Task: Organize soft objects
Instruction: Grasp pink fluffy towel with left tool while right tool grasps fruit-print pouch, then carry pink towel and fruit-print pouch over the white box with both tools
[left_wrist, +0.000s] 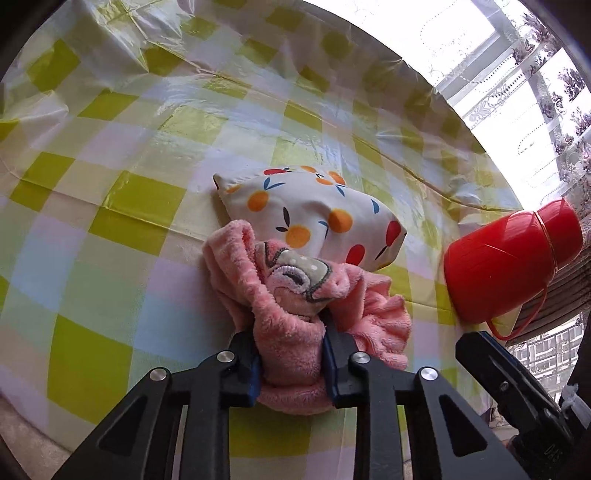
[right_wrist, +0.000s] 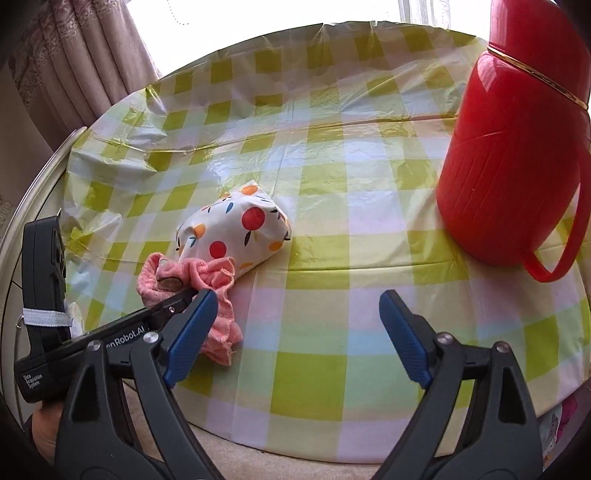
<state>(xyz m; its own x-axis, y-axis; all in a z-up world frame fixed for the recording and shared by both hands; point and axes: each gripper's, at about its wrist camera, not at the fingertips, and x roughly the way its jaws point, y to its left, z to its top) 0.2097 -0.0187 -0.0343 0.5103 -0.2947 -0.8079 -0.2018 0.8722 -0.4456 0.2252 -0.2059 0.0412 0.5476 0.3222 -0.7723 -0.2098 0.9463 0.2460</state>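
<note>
A crumpled pink fleece cloth (left_wrist: 288, 317) with an embroidered patch lies on the checked tablecloth (left_wrist: 110, 192). My left gripper (left_wrist: 291, 332) is shut on it, and both blue pads press into a bunched fold. The cloth's far end touches a small white cushion with a fruit print (left_wrist: 314, 210). In the right wrist view the cushion (right_wrist: 240, 229) and pink cloth (right_wrist: 221, 280) sit left of centre, with the left gripper (right_wrist: 184, 295) reaching in from the left. My right gripper (right_wrist: 299, 299) hangs open above bare tablecloth (right_wrist: 369, 221), with nothing between its fingers.
A red plastic jug (right_wrist: 517, 147) with a handle stands at the right of the table, also in the left wrist view as the jug (left_wrist: 509, 258). The table's near edge (right_wrist: 332, 454) runs just below my right gripper. Curtains (right_wrist: 74, 55) and a bright window (left_wrist: 424, 37) lie beyond the far edge.
</note>
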